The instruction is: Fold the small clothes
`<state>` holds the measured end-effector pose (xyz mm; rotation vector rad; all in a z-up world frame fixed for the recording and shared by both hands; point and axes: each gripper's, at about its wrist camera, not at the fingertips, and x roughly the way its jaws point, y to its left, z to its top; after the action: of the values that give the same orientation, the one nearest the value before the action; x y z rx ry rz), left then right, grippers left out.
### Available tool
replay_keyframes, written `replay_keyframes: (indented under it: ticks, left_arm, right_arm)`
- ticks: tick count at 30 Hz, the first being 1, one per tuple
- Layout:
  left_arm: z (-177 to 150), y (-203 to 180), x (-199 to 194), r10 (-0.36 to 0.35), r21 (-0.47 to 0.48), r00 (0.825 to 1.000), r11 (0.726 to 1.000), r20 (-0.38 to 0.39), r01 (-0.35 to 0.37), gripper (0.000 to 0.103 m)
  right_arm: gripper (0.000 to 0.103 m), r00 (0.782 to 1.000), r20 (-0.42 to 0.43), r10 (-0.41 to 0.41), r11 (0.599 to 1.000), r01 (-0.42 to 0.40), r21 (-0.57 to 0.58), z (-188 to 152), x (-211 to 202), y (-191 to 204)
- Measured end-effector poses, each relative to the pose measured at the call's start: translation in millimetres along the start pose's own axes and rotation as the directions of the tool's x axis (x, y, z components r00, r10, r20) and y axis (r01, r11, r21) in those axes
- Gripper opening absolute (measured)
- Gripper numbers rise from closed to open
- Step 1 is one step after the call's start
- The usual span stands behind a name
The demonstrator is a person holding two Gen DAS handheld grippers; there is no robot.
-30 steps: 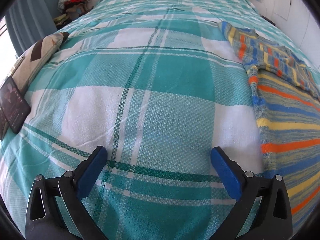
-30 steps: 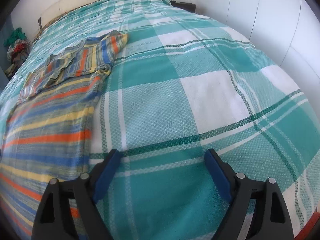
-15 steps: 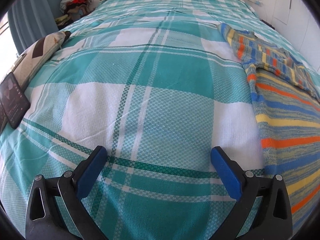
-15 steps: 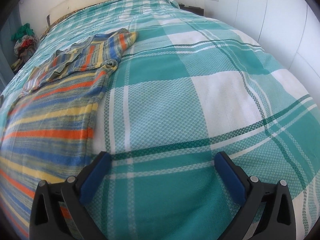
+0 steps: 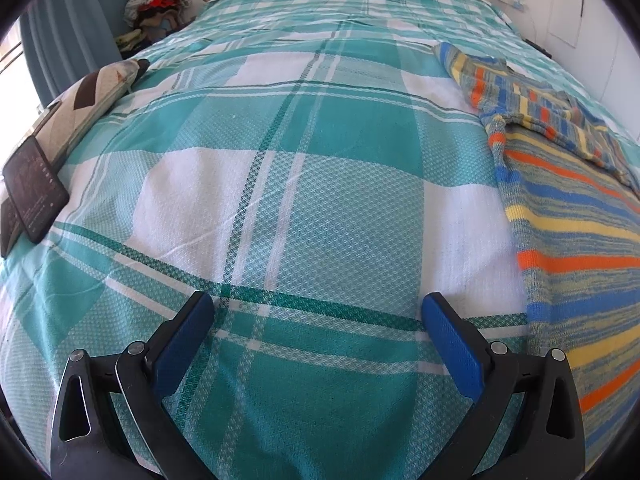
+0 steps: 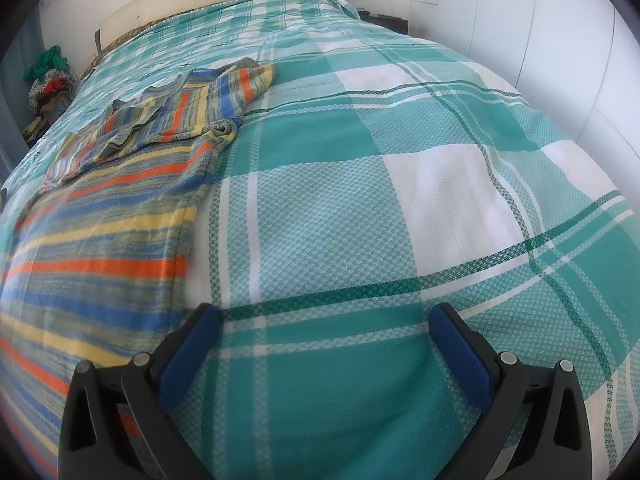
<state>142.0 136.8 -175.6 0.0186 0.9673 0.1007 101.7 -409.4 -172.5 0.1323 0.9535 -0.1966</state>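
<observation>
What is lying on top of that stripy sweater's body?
Its own sleeves, folded across the striped sweater near the collar. Beneath it lies the checked bedspread; whatever else the knit covers can't be seen.

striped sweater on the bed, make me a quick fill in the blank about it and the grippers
The striped sweater lies on a plaid ___.
Both sleeves are folded ___ the sweater's chest.
The left gripper holds ___.
The right gripper has its jaws ___.

Missing words: bedspread; across; nothing; open
</observation>
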Motion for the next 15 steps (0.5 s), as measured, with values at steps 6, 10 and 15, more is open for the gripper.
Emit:
replay_keyframes:
  ticks: [6,10,15]
  left_arm:
    - [-0.3,-0.7,1.0,0.001,0.000,1.000,1.000,-0.001,-0.001,0.103]
    - [-0.2,-1.2,1.3,0.002,0.001,1.000,1.000,0.000,-0.002,0.103]
    - [-0.1,-1.3,1.2,0.003,0.001,1.000,1.000,0.000,-0.003,0.103]
  right_arm:
    - [0.103,1.000,0.000,-0.002,1.000,0.002,-0.003,-0.2,0.3,0.1]
    - [0.103,1.000,0.000,-0.004,1.000,0.004,-0.004,0.0,0.8,0.0]
    - [0.103,1.000,0.000,-0.004,1.000,0.004,-0.004,-0.1,0.7,0.1]
